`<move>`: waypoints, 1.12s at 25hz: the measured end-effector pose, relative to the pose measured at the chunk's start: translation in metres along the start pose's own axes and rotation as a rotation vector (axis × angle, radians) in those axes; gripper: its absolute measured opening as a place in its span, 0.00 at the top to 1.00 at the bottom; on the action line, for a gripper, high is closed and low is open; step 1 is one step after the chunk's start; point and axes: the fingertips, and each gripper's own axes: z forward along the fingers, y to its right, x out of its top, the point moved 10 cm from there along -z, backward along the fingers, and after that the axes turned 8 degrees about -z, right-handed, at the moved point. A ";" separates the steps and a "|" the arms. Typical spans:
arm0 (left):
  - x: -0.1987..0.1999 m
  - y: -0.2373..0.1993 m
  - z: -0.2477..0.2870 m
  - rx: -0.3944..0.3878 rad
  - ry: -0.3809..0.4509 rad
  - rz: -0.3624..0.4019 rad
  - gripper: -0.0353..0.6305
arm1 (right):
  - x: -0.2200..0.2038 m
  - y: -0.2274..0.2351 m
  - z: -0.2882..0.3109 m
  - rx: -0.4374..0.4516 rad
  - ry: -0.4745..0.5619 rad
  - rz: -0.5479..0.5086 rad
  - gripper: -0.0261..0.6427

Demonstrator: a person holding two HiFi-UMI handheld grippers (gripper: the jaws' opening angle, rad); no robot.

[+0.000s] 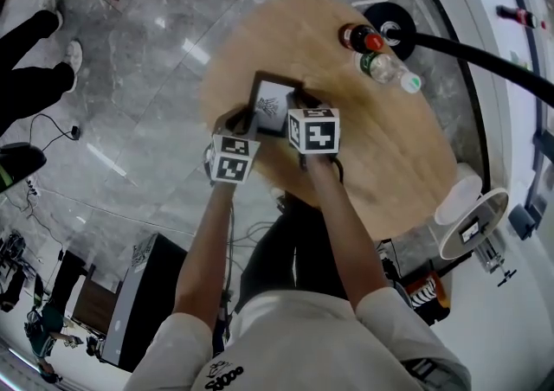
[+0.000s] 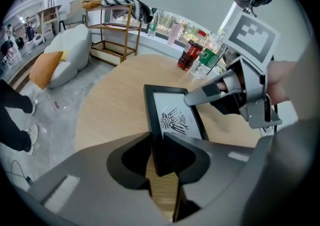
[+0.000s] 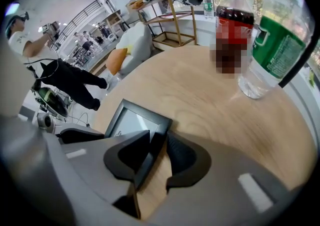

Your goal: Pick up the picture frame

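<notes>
The picture frame (image 1: 272, 102), black-edged around a white print with a black design, lies flat on the round wooden table (image 1: 389, 164). Both grippers point steeply down at its near end. In the left gripper view, my left gripper (image 2: 157, 137) straddles the near left corner of the picture frame (image 2: 175, 112), one jaw over the print and one outside the edge, and no pressing shows. My right gripper (image 3: 159, 137) straddles the right border of the picture frame (image 3: 131, 120), with bare wood showing beside one jaw. In the head view the left gripper (image 1: 243, 124) and the right gripper (image 1: 294, 116) sit side by side.
A red-capped cola bottle (image 1: 357, 37) and a green-labelled clear bottle (image 1: 387, 68) stand at the table's far side. A black hose (image 1: 485, 56) arcs past them. A person's legs (image 1: 35, 60) are at the left on the grey floor. A white beanbag (image 2: 70, 52) and a wooden rack (image 2: 112, 30) stand beyond.
</notes>
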 end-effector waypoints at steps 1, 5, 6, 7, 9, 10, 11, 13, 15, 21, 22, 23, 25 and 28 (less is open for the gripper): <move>0.000 0.001 -0.006 0.001 0.001 -0.015 0.82 | -0.001 -0.002 -0.003 0.001 0.003 0.001 0.80; -0.002 0.008 -0.028 0.012 0.032 -0.042 0.82 | -0.002 -0.011 -0.022 0.014 0.029 -0.004 0.80; -0.003 0.010 -0.034 0.018 0.043 -0.046 0.82 | -0.001 -0.014 -0.027 0.019 0.038 -0.011 0.80; -0.003 0.011 -0.041 0.022 0.054 -0.053 0.82 | 0.000 -0.018 -0.032 0.023 0.047 -0.020 0.80; -0.006 0.014 -0.057 0.024 0.077 -0.070 0.82 | 0.001 -0.028 -0.047 0.028 0.064 -0.035 0.80; -0.007 0.017 -0.067 0.025 0.088 -0.076 0.82 | 0.001 -0.033 -0.057 0.030 0.074 -0.042 0.80; -0.007 0.021 -0.077 0.028 0.100 -0.081 0.82 | 0.002 -0.039 -0.068 0.031 0.085 -0.050 0.80; -0.007 0.031 -0.099 0.033 0.128 -0.088 0.82 | 0.003 -0.048 -0.092 0.032 0.108 -0.069 0.80; -0.007 0.042 -0.123 0.041 0.160 -0.091 0.82 | 0.003 -0.058 -0.118 0.032 0.133 -0.086 0.81; -0.015 0.073 -0.193 0.069 0.248 -0.066 0.82 | -0.007 -0.090 -0.192 0.042 0.221 -0.111 0.81; -0.017 0.078 -0.205 0.076 0.260 -0.061 0.82 | -0.011 -0.096 -0.204 0.045 0.234 -0.115 0.81; -0.020 0.083 -0.216 0.085 0.272 -0.057 0.82 | -0.013 -0.101 -0.215 0.049 0.247 -0.120 0.81; -0.023 0.091 -0.236 0.101 0.295 -0.052 0.83 | -0.018 -0.110 -0.236 0.059 0.275 -0.130 0.81; -0.034 0.107 -0.265 0.108 0.327 -0.059 0.83 | -0.029 -0.123 -0.268 0.079 0.316 -0.138 0.82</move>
